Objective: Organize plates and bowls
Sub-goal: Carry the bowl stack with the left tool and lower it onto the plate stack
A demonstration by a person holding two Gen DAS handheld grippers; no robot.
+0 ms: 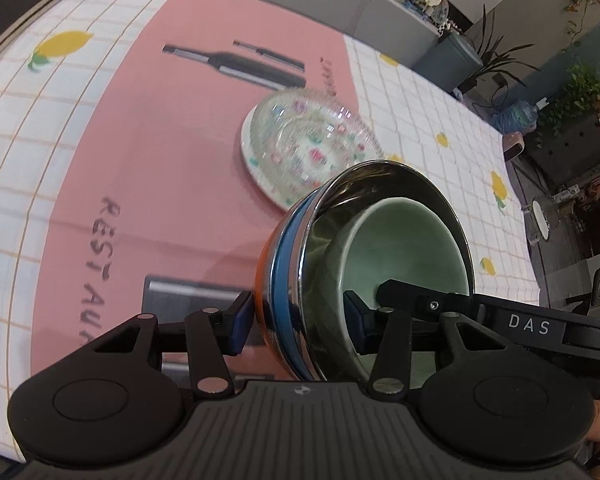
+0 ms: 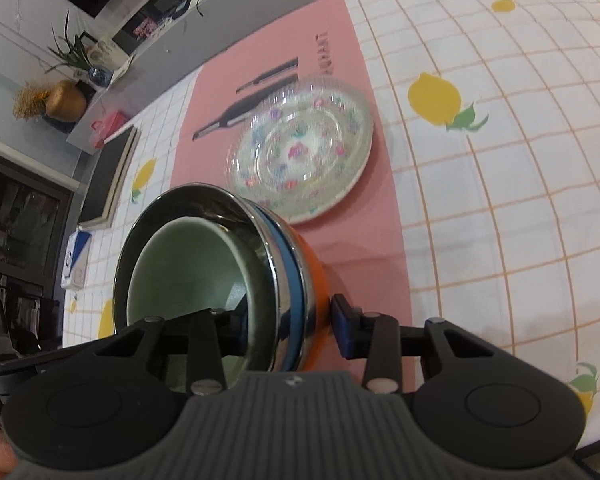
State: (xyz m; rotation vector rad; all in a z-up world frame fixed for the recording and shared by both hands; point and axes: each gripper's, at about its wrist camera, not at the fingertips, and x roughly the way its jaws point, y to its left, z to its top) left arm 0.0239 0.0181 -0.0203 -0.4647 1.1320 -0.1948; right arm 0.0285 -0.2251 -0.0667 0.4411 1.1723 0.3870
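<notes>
Two grippers are sharing one nested stack: a pale green ceramic bowl sitting inside a steel-lined bowl with blue and orange bands, tilted and apparently lifted off the counter. The left gripper fingers are straddling the stack's wall, pinching it; the right gripper is doing likewise from the opposite side. Just beyond, a clear glass dish is resting on a floral plate on the pink placemat. Risk, as judged: with this tilt, the green bowl is liable to slide out, or the polished rim slip between pads.
</notes>
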